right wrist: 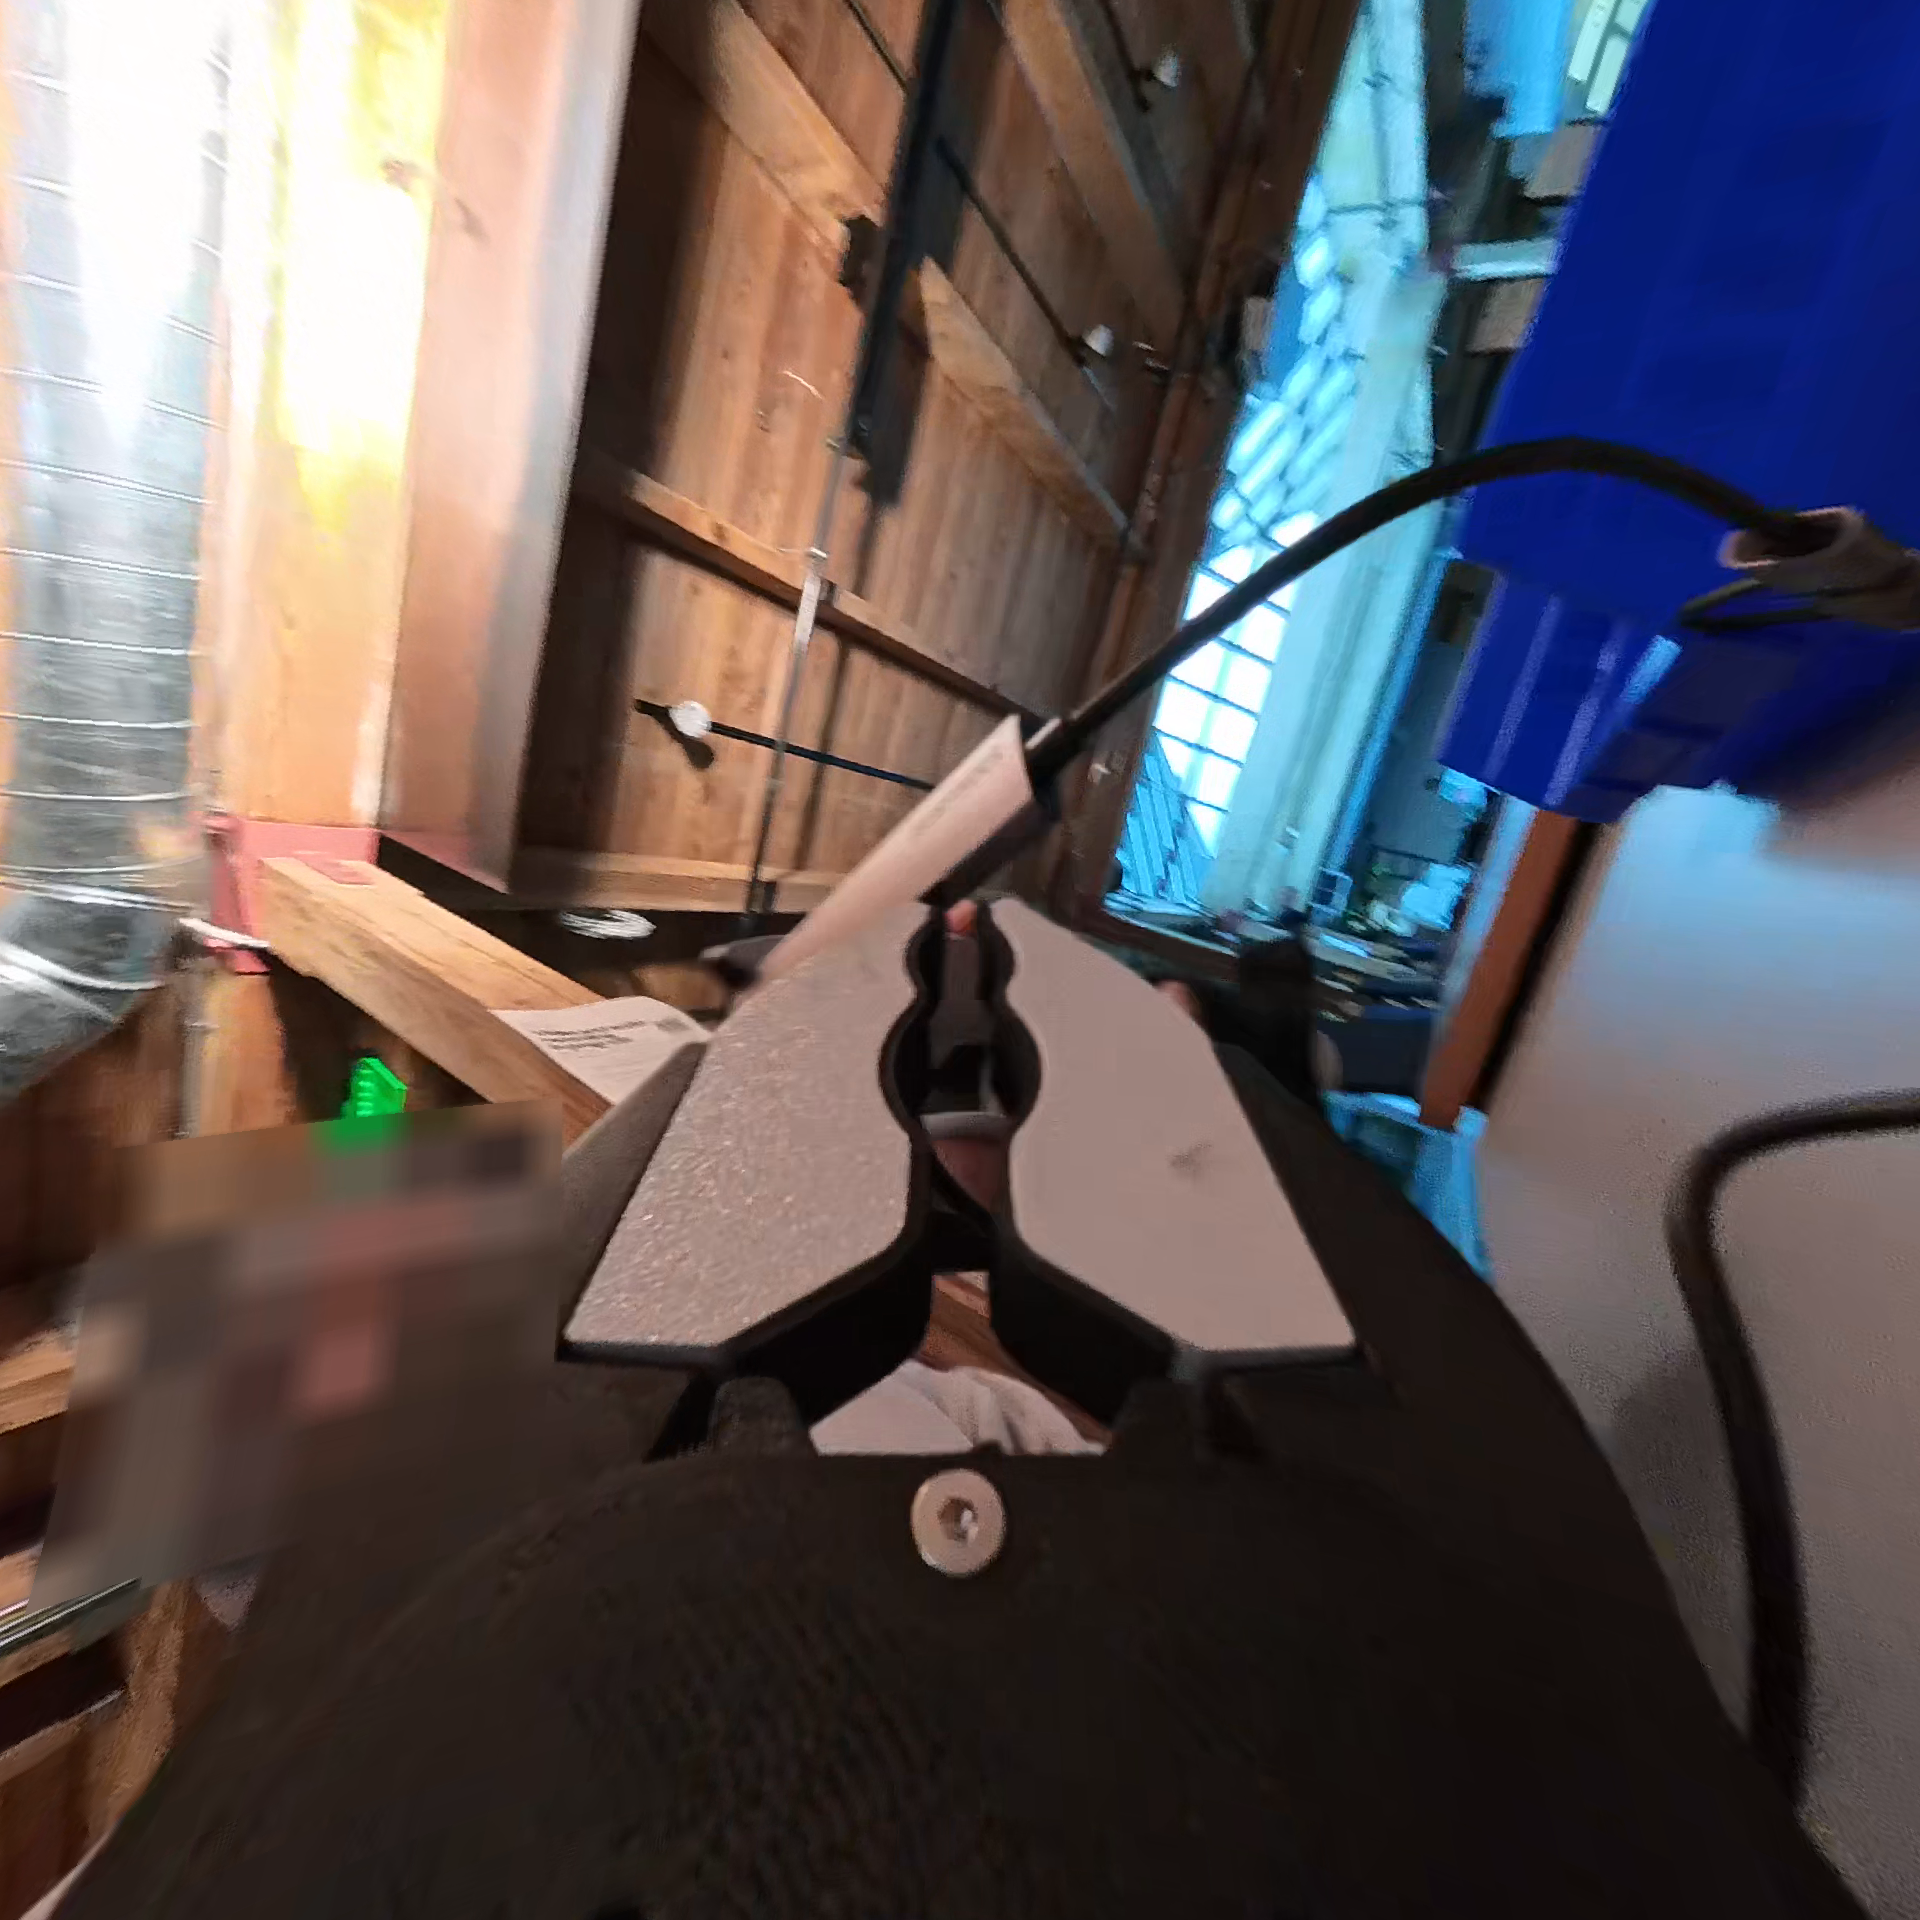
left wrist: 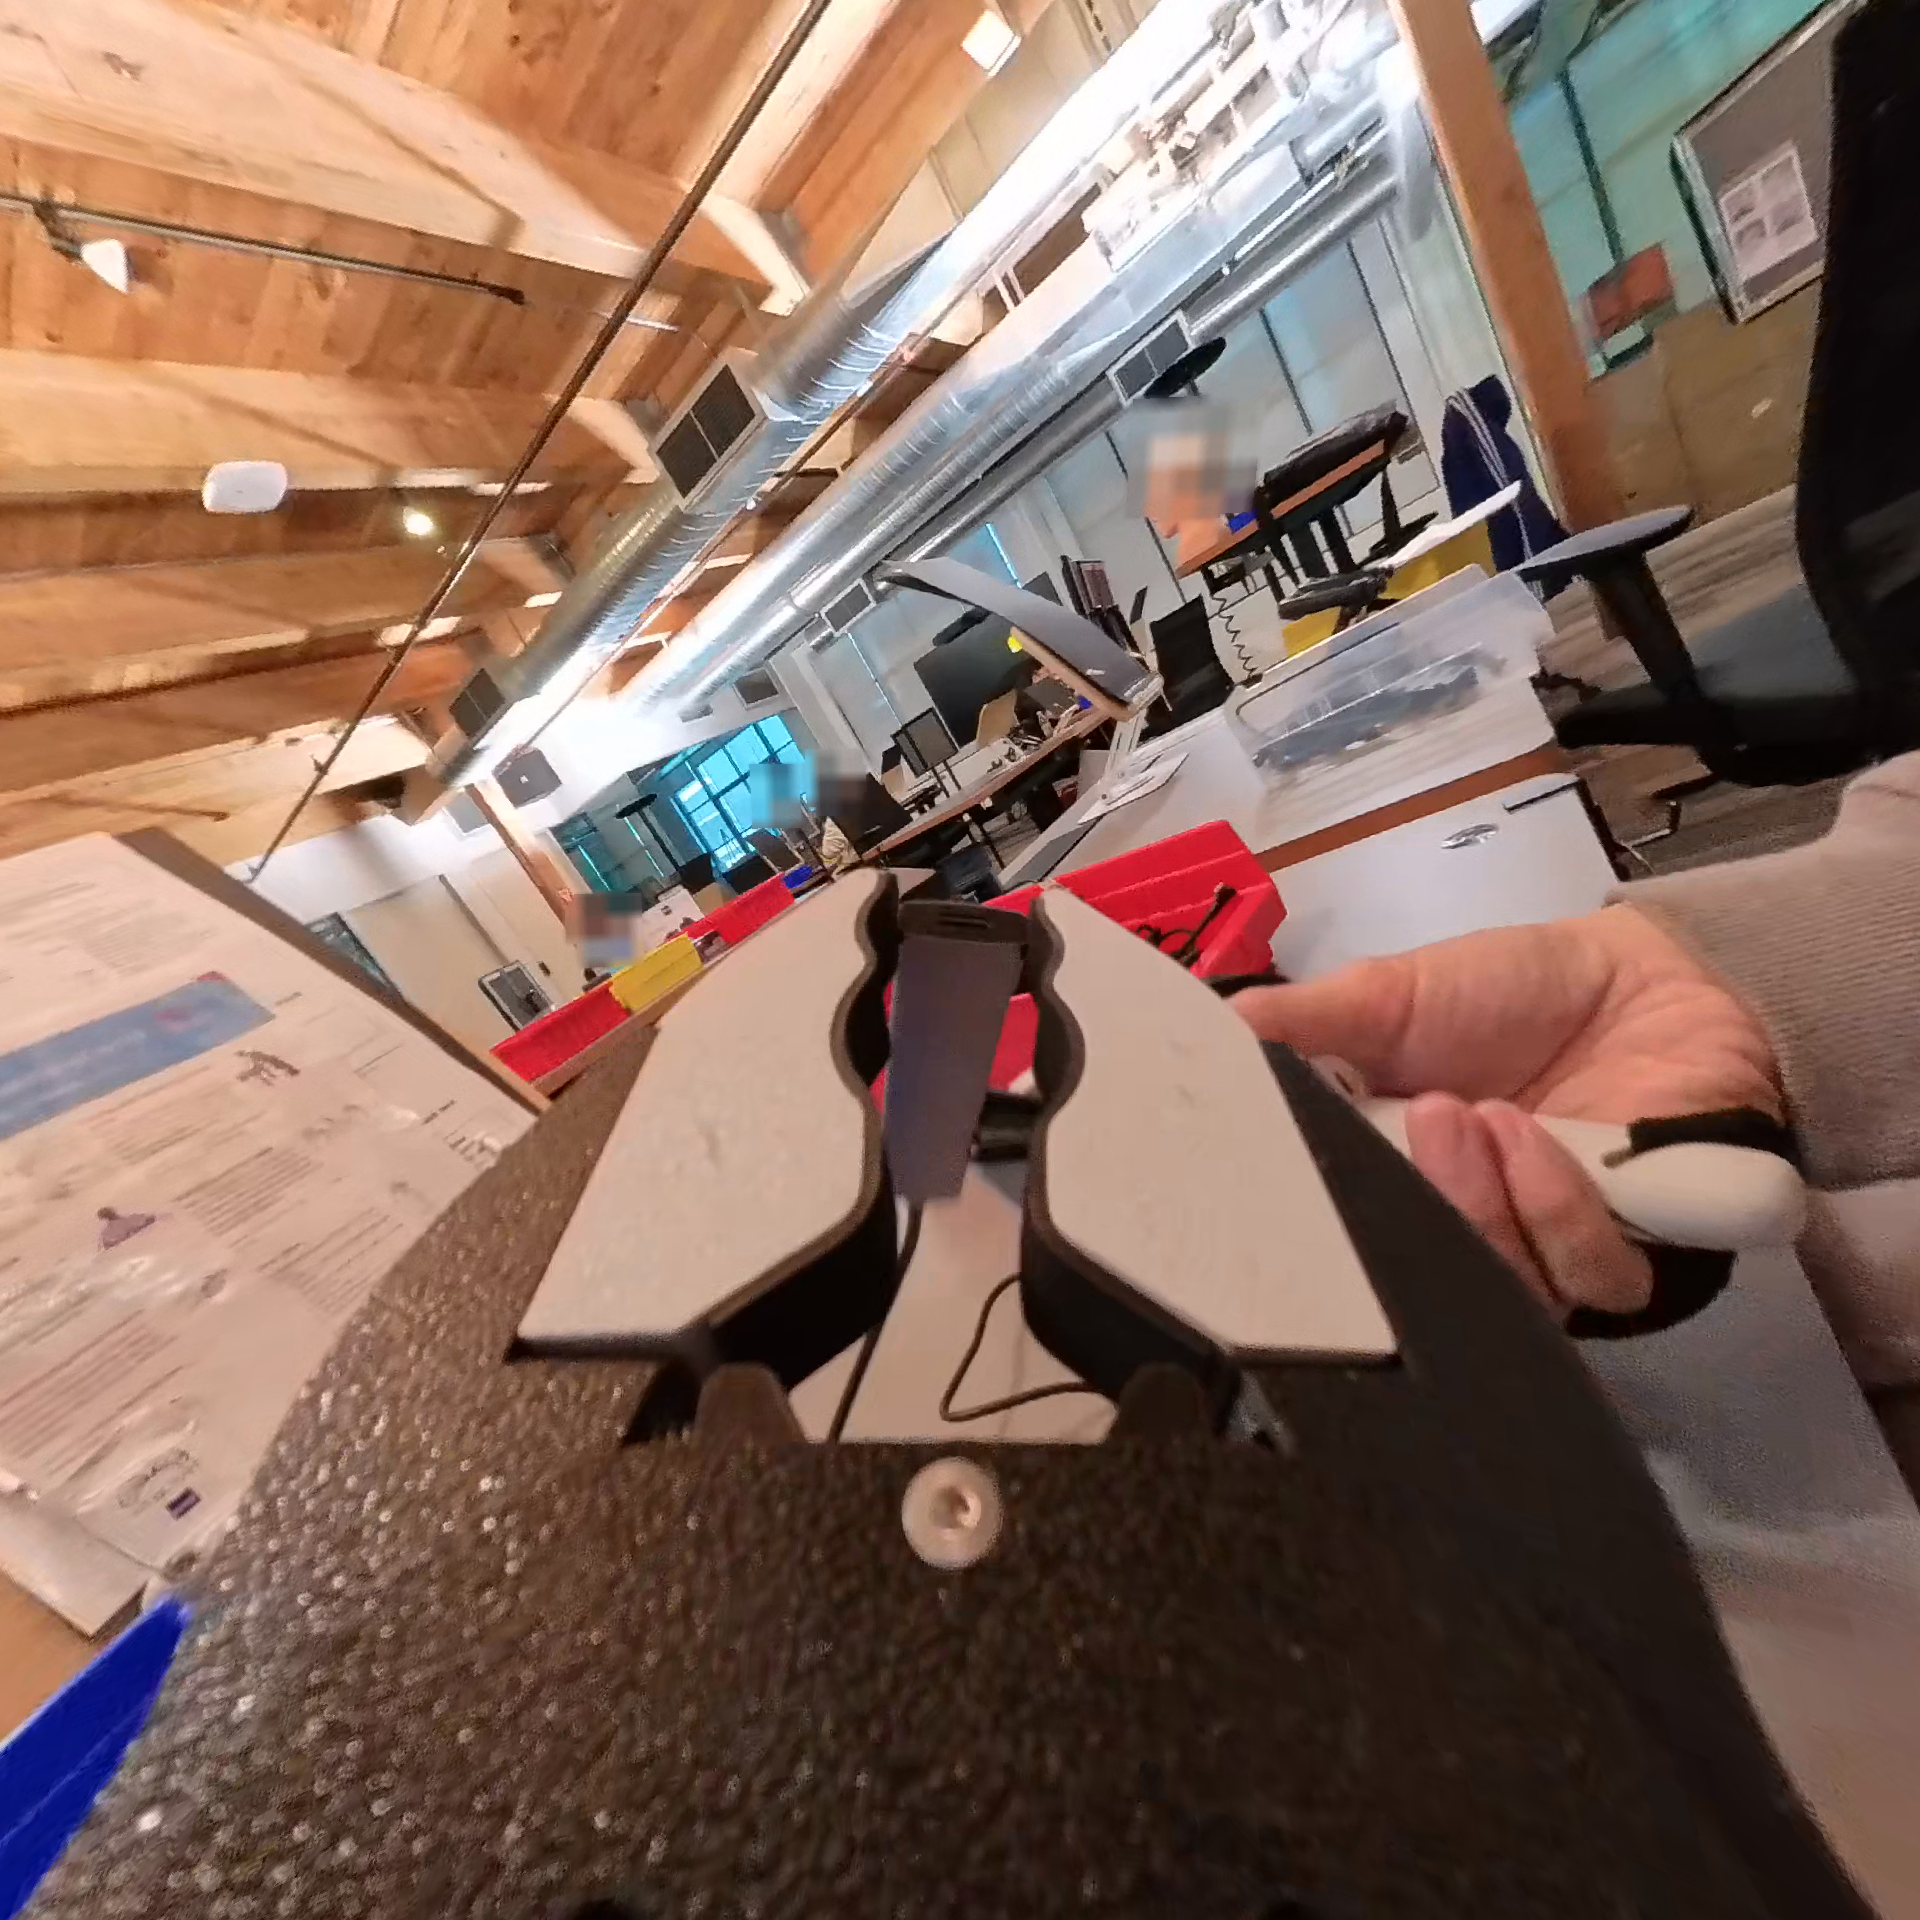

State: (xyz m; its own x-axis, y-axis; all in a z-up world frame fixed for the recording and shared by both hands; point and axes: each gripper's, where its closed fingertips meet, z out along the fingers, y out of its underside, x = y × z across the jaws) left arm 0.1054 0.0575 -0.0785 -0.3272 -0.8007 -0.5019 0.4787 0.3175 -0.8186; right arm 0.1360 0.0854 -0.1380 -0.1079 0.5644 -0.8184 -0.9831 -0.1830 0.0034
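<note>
1. Both grippers are closed on one flat grey adapter with a thin black cable.
2. Left gripper (left wrist: pixel 956 935) pinches the adapter (left wrist: pixel 940 1060) near red plastic bins (left wrist: pixel 1153 883).
3. Right gripper (right wrist: pixel 961 920) pinches its other end (right wrist: pixel 925 831); the cable (right wrist: pixel 1299 551) arcs toward a blue plastic bin (right wrist: pixel 1714 364).

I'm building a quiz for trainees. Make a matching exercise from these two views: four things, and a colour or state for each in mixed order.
Things:
1. left claw
2. adapter
3. bin
4. bin

States:
A. blue
B. red, holds black cables
C. shut on a grey part
D. dark grey, cable trailing from it

Pairs: 1-C, 2-D, 3-B, 4-A
</note>
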